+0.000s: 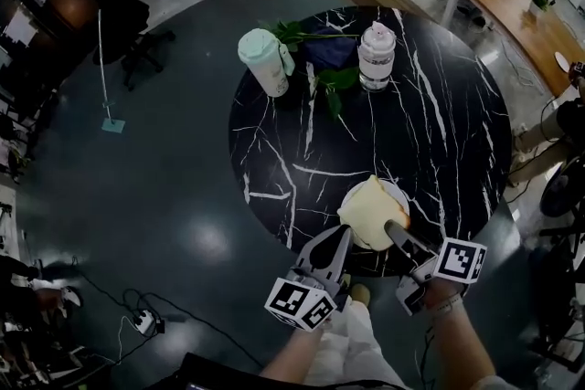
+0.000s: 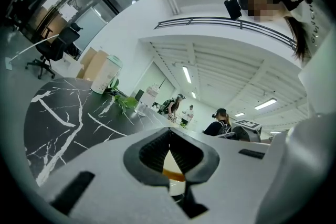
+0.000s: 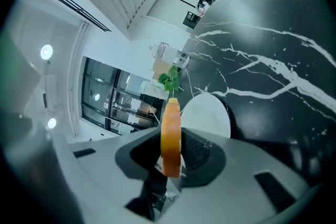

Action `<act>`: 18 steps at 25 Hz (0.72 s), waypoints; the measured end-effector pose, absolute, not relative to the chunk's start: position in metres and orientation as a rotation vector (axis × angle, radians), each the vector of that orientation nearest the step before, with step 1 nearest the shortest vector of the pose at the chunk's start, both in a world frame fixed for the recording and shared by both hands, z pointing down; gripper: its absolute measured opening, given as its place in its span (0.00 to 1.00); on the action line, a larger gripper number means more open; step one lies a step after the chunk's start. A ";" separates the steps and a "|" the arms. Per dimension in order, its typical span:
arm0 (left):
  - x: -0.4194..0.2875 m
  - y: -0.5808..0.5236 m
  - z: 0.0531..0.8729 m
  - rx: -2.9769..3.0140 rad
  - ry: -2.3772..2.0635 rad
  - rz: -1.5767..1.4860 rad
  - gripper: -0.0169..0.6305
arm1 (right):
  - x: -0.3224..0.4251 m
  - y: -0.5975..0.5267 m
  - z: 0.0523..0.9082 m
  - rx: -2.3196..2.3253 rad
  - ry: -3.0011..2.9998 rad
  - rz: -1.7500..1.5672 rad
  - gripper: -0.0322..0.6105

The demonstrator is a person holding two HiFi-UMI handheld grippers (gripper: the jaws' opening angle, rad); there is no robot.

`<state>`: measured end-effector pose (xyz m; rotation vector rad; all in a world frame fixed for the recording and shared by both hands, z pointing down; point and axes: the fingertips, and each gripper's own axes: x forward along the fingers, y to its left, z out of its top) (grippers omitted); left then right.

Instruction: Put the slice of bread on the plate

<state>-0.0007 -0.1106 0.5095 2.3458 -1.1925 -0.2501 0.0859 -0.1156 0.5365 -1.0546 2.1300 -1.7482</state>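
Observation:
A pale slice of bread (image 1: 370, 212) with a brown crust hangs over the near edge of the black marble table (image 1: 439, 105). It is partly above a white plate (image 1: 398, 193). My right gripper (image 1: 394, 230) is shut on the slice's near edge. In the right gripper view the bread (image 3: 170, 134) stands edge-on between the jaws of the right gripper (image 3: 171, 153), with the plate (image 3: 210, 115) just beyond. My left gripper (image 1: 345, 236) sits next to the slice on its left. In the left gripper view the left gripper (image 2: 169, 135) has its jaws shut, with nothing between them.
At the table's far side stand a pale green tumbler (image 1: 265, 59), a clear jar with a white lid (image 1: 376, 57) and leafy green stems (image 1: 327, 79). A wooden table (image 1: 516, 9) is at the upper right. The dark floor (image 1: 164, 196) lies to the left.

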 end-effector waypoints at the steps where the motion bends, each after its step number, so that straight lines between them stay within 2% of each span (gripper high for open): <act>1: 0.000 -0.112 0.510 2.345 -1.190 -0.250 0.04 | 0.088 -0.116 0.541 -1.074 2.124 -1.771 0.19; 12: -0.002 -0.119 0.508 2.333 -1.189 -0.273 0.04 | 0.094 -0.123 0.557 -1.271 2.364 -1.676 0.20; 18: -0.007 -0.119 0.508 2.325 -1.196 -0.283 0.04 | 0.093 -0.124 0.555 -1.304 2.431 -1.627 0.23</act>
